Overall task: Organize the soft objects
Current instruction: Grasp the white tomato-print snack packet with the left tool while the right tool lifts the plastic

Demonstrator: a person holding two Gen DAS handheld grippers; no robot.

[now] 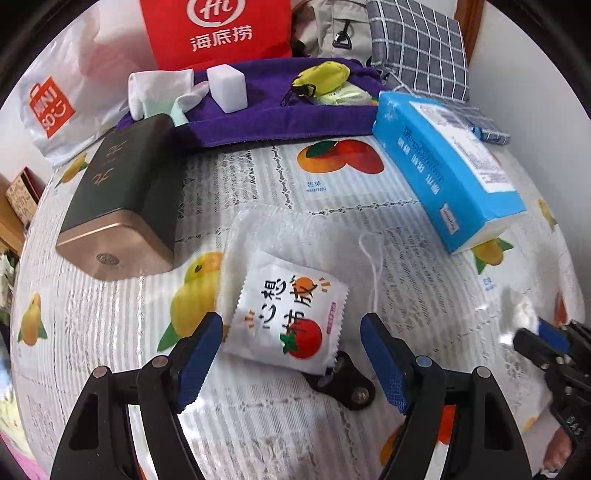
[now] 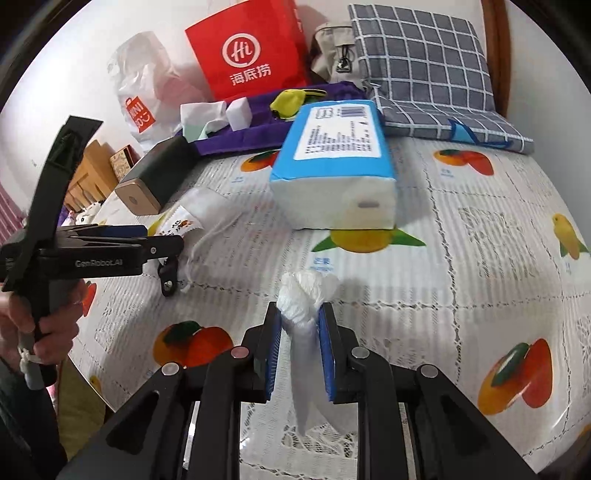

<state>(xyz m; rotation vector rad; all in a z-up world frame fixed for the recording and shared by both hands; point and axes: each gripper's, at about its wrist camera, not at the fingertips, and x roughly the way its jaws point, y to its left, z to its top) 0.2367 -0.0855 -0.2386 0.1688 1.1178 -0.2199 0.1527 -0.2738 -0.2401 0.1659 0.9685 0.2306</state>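
A small white pillow pouch with a tomato print (image 1: 291,317) lies on the fruit-print tablecloth, a black clip at its near corner. My left gripper (image 1: 291,332) is open, its blue pads on either side of the pouch, apart from it. My right gripper (image 2: 300,325) is shut on a knotted white plastic bag (image 2: 304,295), held just above the table. A purple cloth tray (image 1: 280,110) at the back holds a white foam block (image 1: 226,88), a yellow pouch (image 1: 325,75) and white cloths (image 1: 162,92). The left gripper also shows in the right wrist view (image 2: 162,243).
A blue tissue pack (image 1: 447,173) lies at the right, a dark box with a gold end (image 1: 122,199) at the left. A red paper bag (image 1: 218,29), a white plastic bag (image 1: 70,99), a grey checked bag (image 2: 424,70) and a beige bag stand behind.
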